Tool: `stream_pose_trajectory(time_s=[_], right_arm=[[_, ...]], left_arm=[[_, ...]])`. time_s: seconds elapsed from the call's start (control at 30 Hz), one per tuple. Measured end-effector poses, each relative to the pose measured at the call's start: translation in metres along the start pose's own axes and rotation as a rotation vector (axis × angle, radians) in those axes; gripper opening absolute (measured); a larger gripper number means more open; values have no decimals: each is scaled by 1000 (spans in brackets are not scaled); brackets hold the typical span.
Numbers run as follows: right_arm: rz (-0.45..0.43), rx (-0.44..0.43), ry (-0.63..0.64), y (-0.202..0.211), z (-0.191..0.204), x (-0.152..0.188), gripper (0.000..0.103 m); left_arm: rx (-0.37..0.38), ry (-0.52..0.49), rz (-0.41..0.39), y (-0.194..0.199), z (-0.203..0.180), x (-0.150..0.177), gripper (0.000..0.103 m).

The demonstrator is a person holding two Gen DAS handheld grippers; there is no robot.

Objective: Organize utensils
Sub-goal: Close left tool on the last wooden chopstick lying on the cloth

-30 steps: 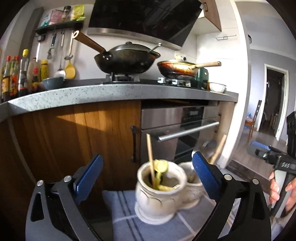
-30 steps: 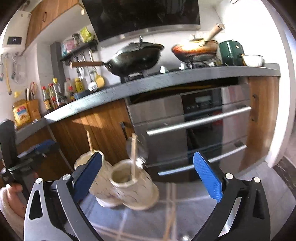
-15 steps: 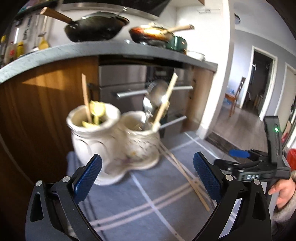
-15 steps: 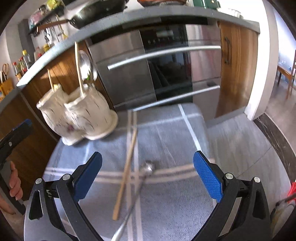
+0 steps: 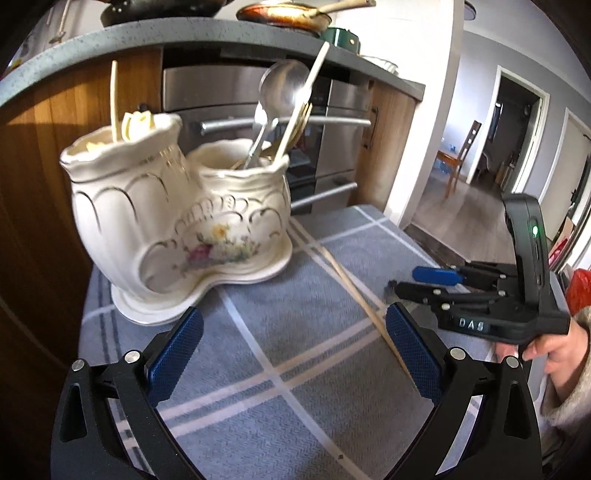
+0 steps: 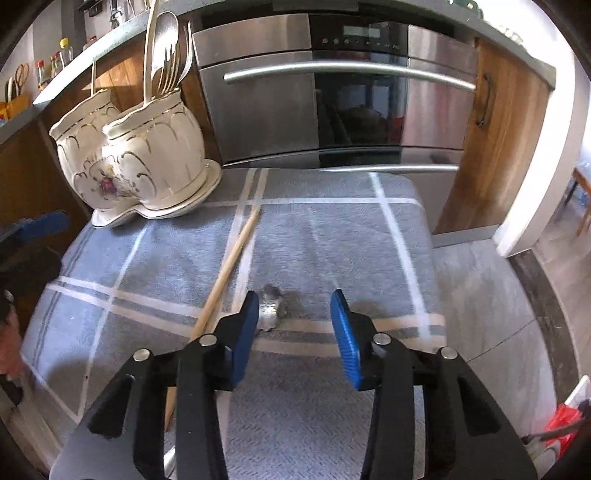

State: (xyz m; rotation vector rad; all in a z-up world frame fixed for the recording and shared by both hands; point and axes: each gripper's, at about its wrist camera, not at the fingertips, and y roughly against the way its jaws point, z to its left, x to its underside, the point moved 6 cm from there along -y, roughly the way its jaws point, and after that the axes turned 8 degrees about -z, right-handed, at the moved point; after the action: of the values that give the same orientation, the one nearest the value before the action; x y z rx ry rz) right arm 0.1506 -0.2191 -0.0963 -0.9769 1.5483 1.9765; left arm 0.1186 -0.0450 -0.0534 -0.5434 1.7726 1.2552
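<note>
- On the grey checked cloth (image 6: 332,229) in front of the steel oven (image 6: 332,99), I have both tools low over the work
- My right gripper (image 6: 293,325) has just been closing its jaws; they stand partly drawn in, blue pads apart, with a gap between them
- A metal spoon (image 6: 269,314) lies on the cloth with its bowl end showing just beside the inner face of the left pad; its handle runs back under that finger, and I cannot tell if the pad touches it
- A wooden chopstick (image 6: 231,264) lies slantwise on the cloth, its near end passing under the same finger, its far end pointing toward the holder
- My left gripper (image 5: 293,354) hangs with jaws wide apart, nothing between the pads but bare cloth
- From the left camera I see the right gripper (image 5: 421,286) beside my right pad, held by a hand (image 5: 554,343) in a pale fleecy sleeve
- The cream ceramic holder (image 5: 177,236), two joined cups on one base, stands upright at the far left of the cloth
- Its right cup carries a ladle (image 5: 284,83), smaller spoons and forks, and a chopstick leaning right; its left cup holds a single thin stick (image 5: 113,99) and some pale yellow pieces
- A frying pan (image 5: 284,16) sits on the grey counter above
</note>
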Motion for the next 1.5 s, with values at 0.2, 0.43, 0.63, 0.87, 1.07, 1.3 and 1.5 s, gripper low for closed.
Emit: stream_pose_trajectory(time_s=[0.2,0.43,0.63,0.87,1.07,1.3,1.5], right_arm=[[45,-39,33,-10,10,2,25],[45,-55,15,-12,11,1,12],[36,-75,-38,-3,0,-1,4],[26,-72,-91,9,-17,-3,3],[46,-71,-99,8,-21,2,3],[52,-74,-90,10,-19,3,3],[52,-80,-83,11,-16,4,3]], left_arm=[[14,-14,21,-7,-6,5,98],[16,-34,46,-18,-13,10,98],[50,2,95,-32,-28,11,98],[25,-72,158,-57,-61,14,79],[-4,-111,217,-74,-69,23,60],[-11,-206,220,-78,-78,26,40],[31,-189,256,-84,-77,22,19]])
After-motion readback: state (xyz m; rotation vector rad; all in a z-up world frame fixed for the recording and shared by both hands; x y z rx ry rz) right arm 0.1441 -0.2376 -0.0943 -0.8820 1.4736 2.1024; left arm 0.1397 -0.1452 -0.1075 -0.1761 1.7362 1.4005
